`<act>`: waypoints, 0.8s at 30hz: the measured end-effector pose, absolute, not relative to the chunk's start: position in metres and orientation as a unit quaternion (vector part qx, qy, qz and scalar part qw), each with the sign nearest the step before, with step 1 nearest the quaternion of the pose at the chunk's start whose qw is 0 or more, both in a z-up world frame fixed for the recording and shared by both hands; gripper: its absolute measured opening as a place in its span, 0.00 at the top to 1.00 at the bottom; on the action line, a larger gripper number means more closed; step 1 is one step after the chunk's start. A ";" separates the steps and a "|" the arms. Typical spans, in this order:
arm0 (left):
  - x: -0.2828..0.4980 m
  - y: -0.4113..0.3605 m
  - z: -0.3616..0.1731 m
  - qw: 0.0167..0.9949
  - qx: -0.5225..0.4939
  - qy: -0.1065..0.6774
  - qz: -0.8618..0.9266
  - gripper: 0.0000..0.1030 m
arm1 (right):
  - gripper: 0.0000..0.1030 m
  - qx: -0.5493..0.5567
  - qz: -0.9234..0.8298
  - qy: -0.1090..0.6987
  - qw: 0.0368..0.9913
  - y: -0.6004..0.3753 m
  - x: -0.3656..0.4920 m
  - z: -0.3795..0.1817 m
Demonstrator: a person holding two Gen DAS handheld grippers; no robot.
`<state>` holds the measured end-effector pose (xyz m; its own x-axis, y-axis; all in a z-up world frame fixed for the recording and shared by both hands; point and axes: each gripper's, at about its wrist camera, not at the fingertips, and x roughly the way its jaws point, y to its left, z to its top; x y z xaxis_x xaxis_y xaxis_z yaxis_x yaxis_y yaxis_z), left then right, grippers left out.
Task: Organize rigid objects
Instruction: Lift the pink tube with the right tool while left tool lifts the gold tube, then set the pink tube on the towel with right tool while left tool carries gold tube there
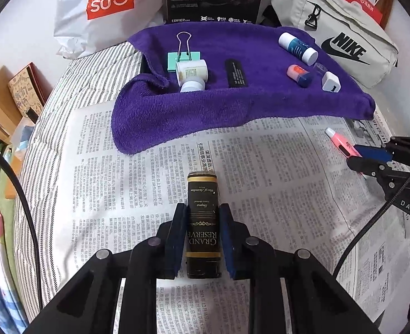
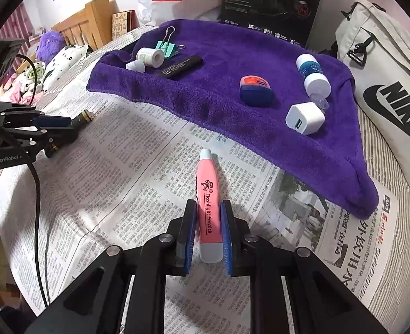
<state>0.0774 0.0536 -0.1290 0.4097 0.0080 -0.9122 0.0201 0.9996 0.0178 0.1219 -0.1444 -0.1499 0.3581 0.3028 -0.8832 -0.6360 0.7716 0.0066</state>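
1. Left gripper [image 1: 203,217] is clamped on a black "Grand Reserve" cylinder [image 1: 203,217] over the newspaper [image 1: 274,194]
2. Right gripper [image 2: 209,217] pinches a pink flashlight earpick [image 2: 209,194] above the same newspaper
3. Beyond, a purple towel [image 2: 232,55] carries a white charger [image 2: 305,118] and binder clip [image 2: 167,46]

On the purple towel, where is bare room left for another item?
The purple towel is free in its middle, between the black bar and the pink-and-blue jar, and along its near edge. It is crowded around the binder clip and around the white charger.
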 end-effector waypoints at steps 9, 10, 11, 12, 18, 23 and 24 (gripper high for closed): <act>0.071 0.064 -0.123 0.847 -0.024 0.531 -0.011 0.78 | 0.85 -0.135 0.298 0.481 0.813 -0.156 0.120 -0.140; 0.071 0.064 -0.121 0.848 -0.025 0.529 -0.015 0.78 | 0.85 -0.131 0.297 0.480 0.815 -0.159 0.119 -0.137; 0.072 0.063 -0.120 0.848 -0.024 0.529 -0.018 0.78 | 0.85 -0.126 0.297 0.481 0.815 -0.161 0.119 -0.135; 0.073 0.063 -0.117 0.849 -0.025 0.528 -0.018 0.78 | 0.85 -0.122 0.296 0.481 0.816 -0.164 0.119 -0.132; 0.081 0.056 -0.103 0.852 -0.028 0.521 -0.030 0.78 | 0.85 -0.106 0.286 0.485 0.820 -0.178 0.122 -0.124; 0.086 0.047 -0.093 0.856 -0.026 0.515 -0.038 0.78 | 0.85 -0.095 0.282 0.487 0.821 -0.186 0.126 -0.114; 0.089 0.046 -0.090 0.856 -0.028 0.514 -0.041 0.78 | 0.85 -0.093 0.280 0.486 0.822 -0.188 0.127 -0.112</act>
<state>0.0888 0.0459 -0.0902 0.4677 -0.0987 -0.8784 0.0419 0.9951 -0.0895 0.1266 -0.1875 -0.1121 0.3698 0.3703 -0.8521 -0.5521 0.8253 0.1191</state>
